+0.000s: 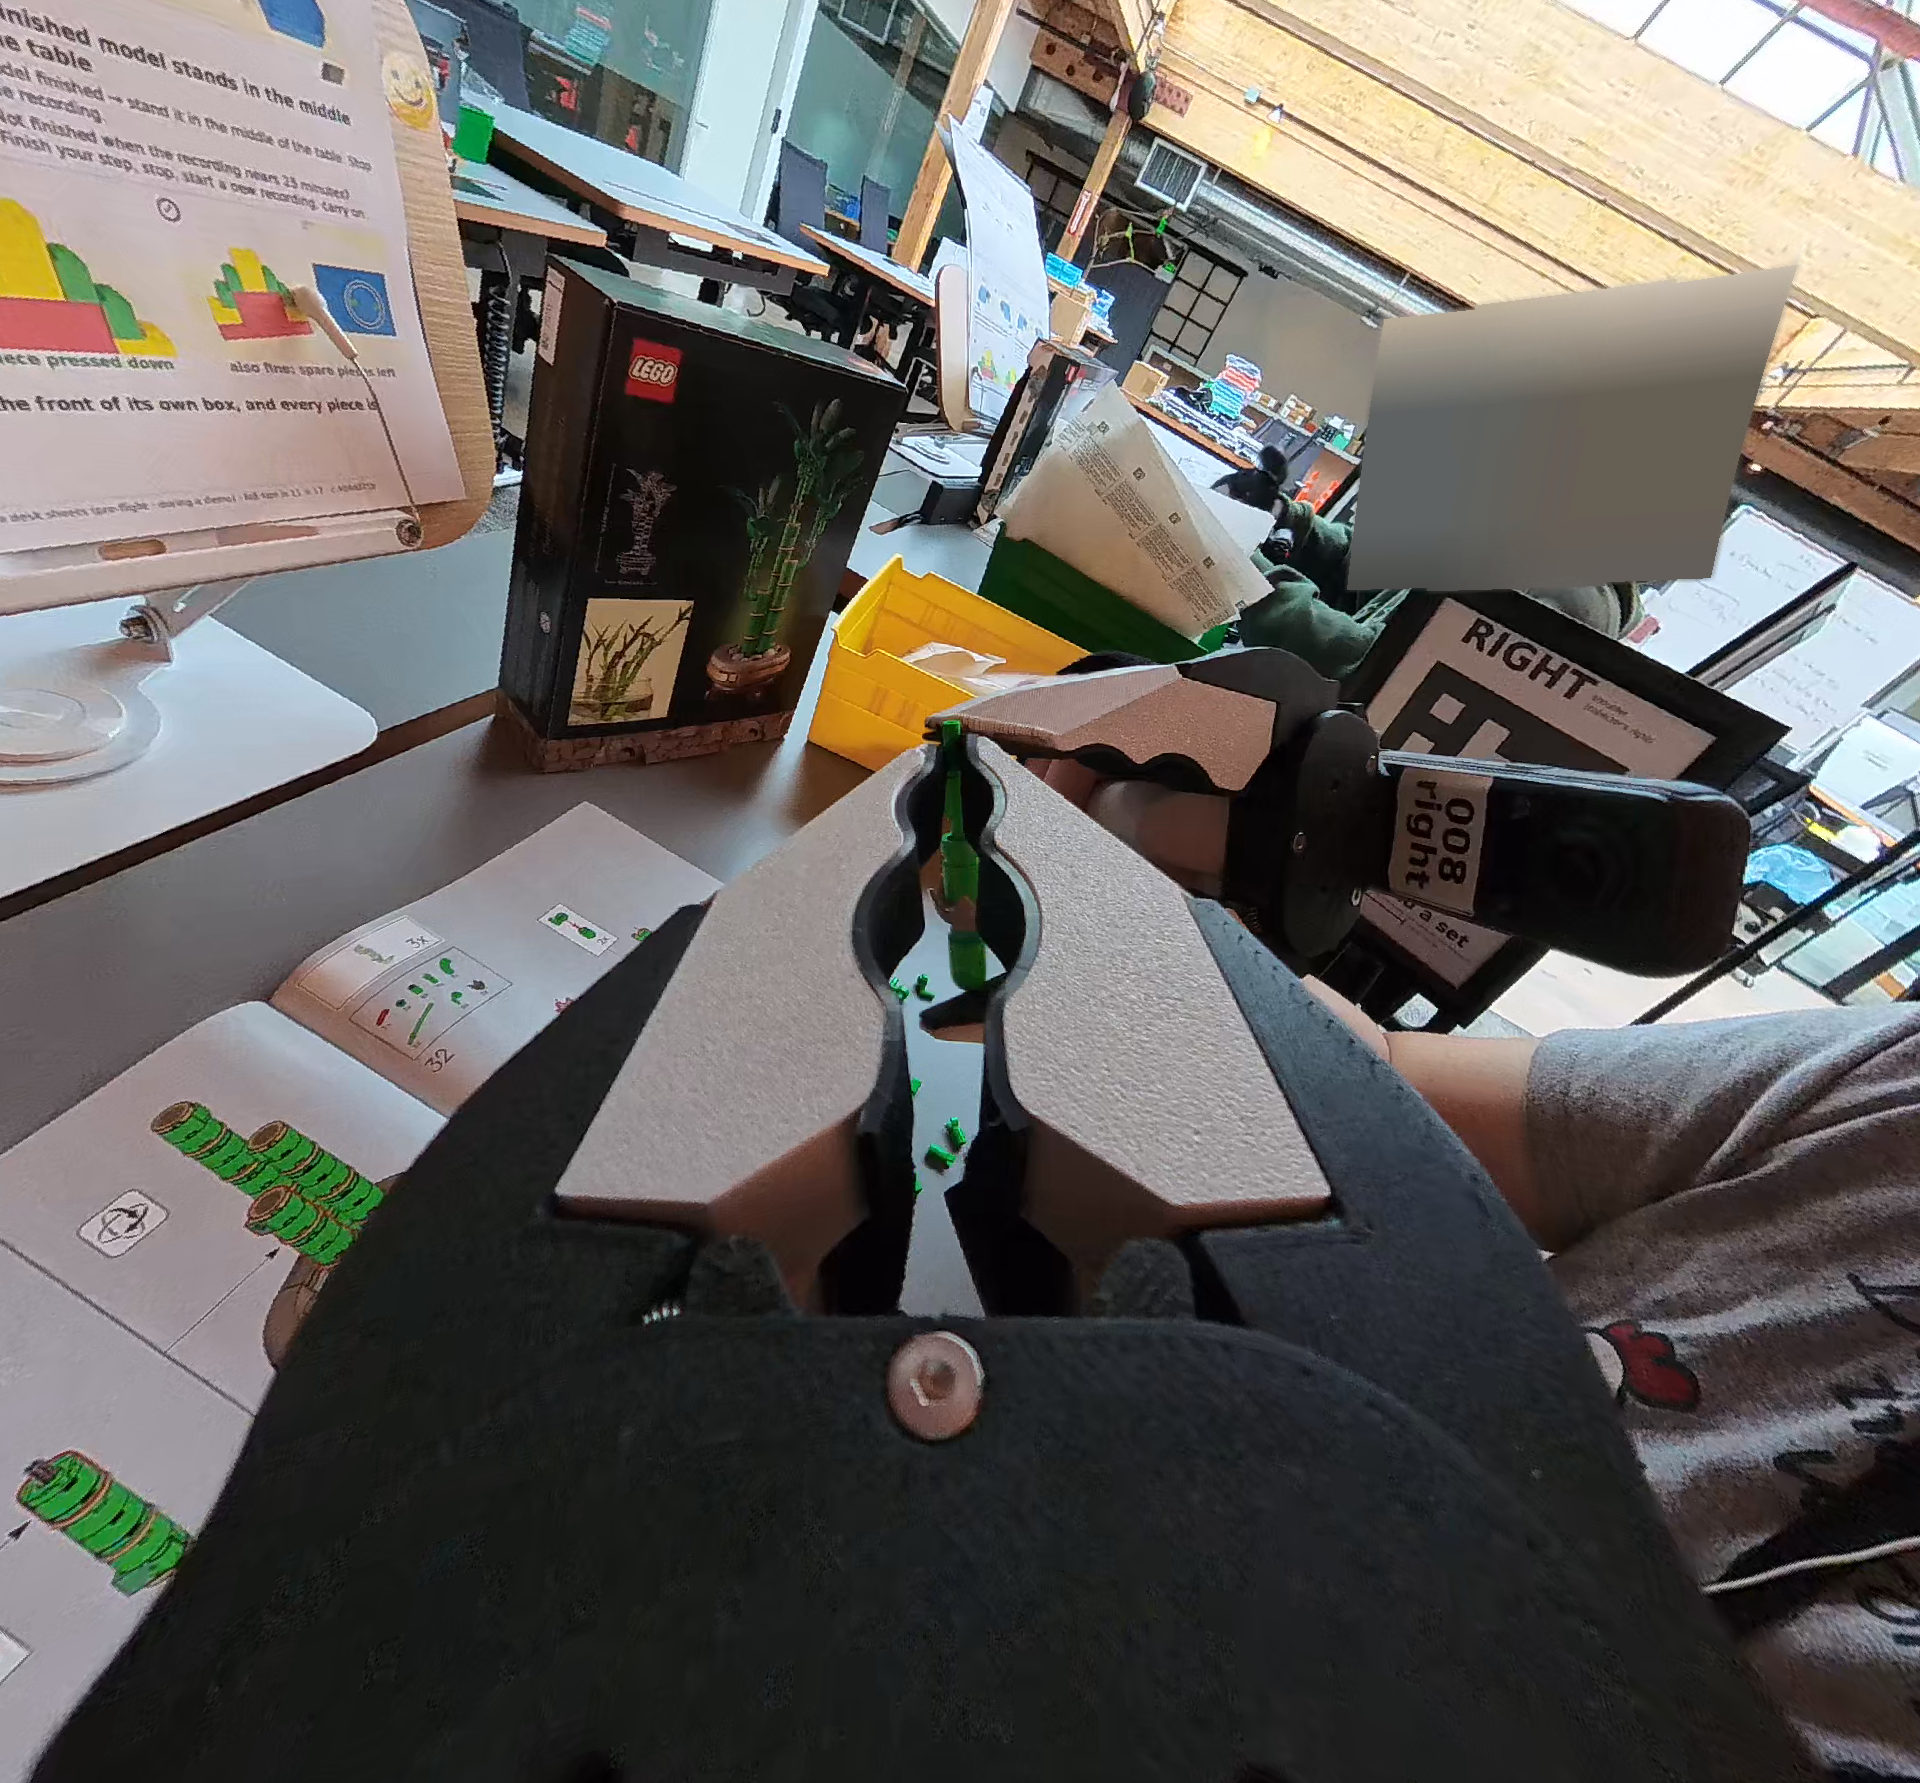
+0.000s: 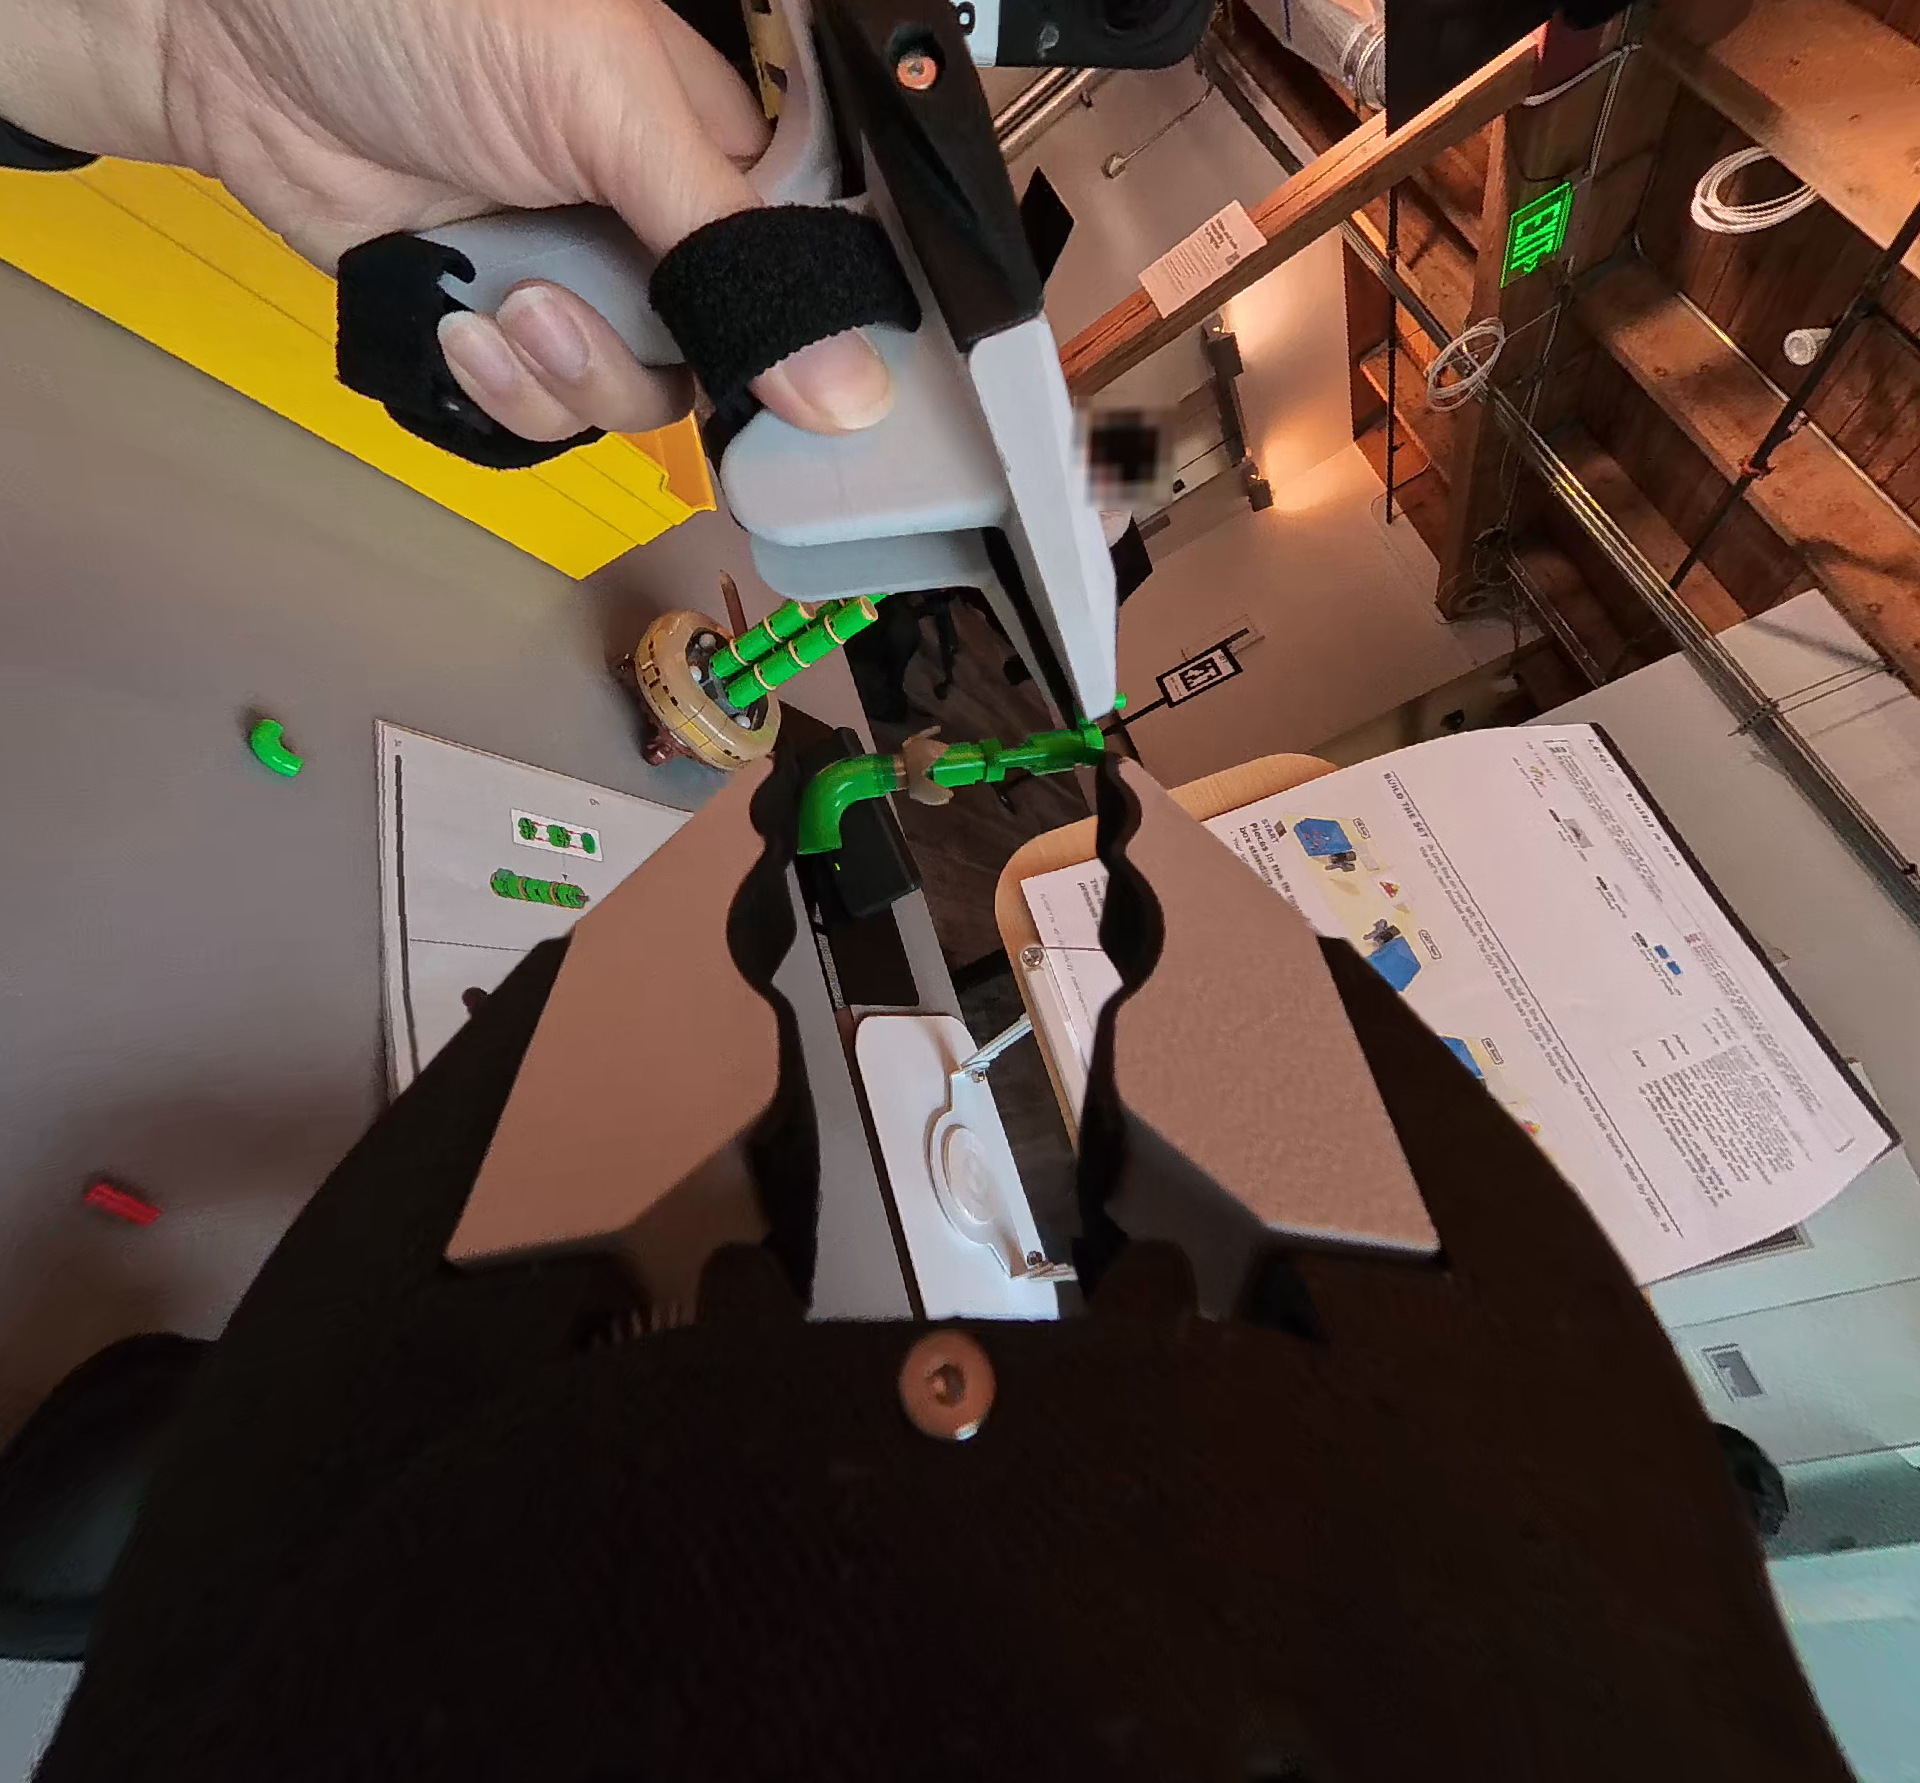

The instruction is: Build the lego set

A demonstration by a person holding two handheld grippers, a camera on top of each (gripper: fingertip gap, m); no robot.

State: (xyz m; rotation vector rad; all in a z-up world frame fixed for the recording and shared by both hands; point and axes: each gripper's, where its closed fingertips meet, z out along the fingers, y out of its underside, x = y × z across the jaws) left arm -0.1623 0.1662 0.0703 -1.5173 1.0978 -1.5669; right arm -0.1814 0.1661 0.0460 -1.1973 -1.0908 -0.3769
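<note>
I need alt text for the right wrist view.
The left gripper holds a thin green stem in front of the open right gripper. On the table below: a booklet, a yellow bin.
</note>
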